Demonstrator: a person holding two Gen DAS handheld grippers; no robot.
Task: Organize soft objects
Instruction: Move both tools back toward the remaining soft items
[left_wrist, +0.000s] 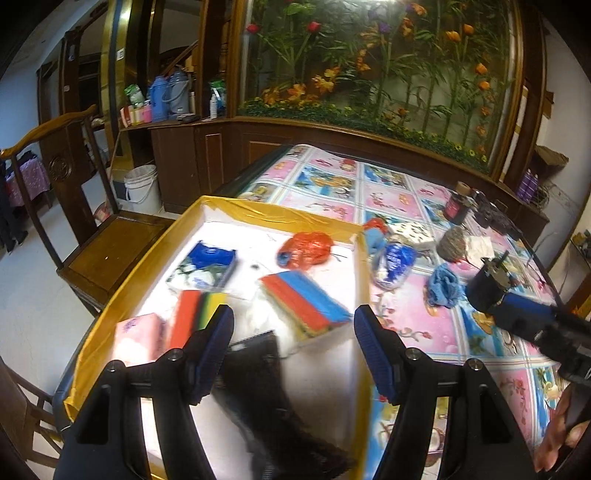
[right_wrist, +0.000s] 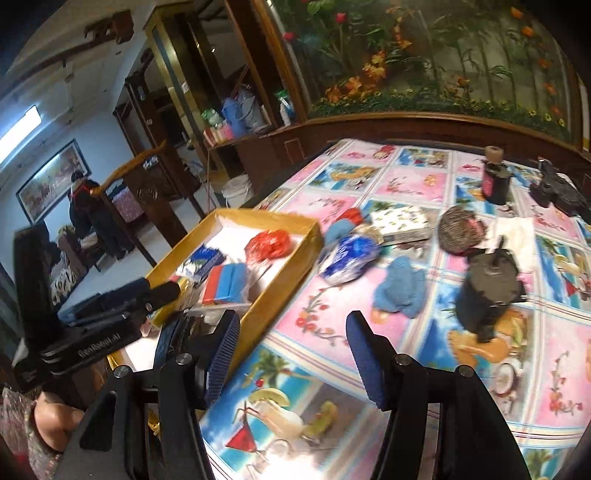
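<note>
I am hovering my left gripper (left_wrist: 293, 343), jaws spread wide and holding nothing, over the gold-rimmed tray (left_wrist: 280, 213) where a dark cloth (left_wrist: 273, 398) is lying. To its right, my right gripper (right_wrist: 293, 350) is hanging open and empty over the tablecloth (right_wrist: 413, 184), near the blue knit cloth (right_wrist: 400, 290).

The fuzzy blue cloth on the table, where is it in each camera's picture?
Left wrist view: the blue cloth lies on the tablecloth at right of center, outside the yellow-edged tray.
Right wrist view: the blue cloth sits near the middle, just above the open right tool.
Shared landmark: the blue-and-white plastic bag lies just up and left of it in both.
</note>
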